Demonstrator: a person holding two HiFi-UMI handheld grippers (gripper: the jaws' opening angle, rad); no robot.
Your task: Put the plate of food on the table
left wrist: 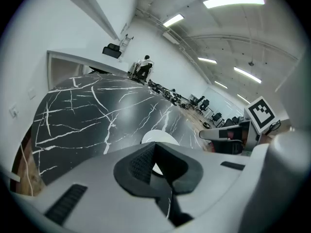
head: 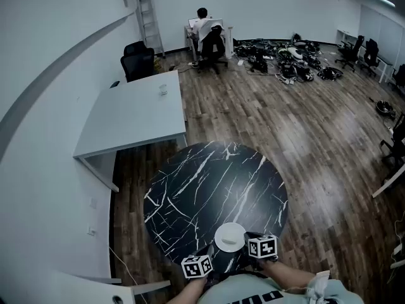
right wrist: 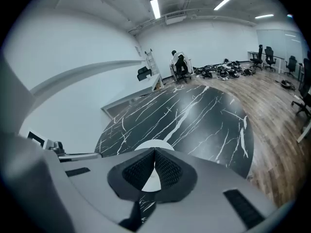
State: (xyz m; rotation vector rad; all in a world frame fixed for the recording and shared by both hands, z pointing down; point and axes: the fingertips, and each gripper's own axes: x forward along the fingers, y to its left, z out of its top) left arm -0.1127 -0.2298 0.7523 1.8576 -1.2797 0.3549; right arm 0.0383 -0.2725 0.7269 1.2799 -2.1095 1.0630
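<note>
The round black marble table point(head: 190, 189) bears the white plate point(head: 230, 237) at its 6 o'clock edge, already set down; no food shows on it. The plate looks stiff, glossy and breakable, probably slippery, so opposite rims at 3 and 9 o'clock seem the safest hold. Only the head view shows the plate whole. Their own views show the left gripper point(left wrist: 154, 147) and right gripper point(right wrist: 154, 152) closed tip to tip, holding nothing.
</note>
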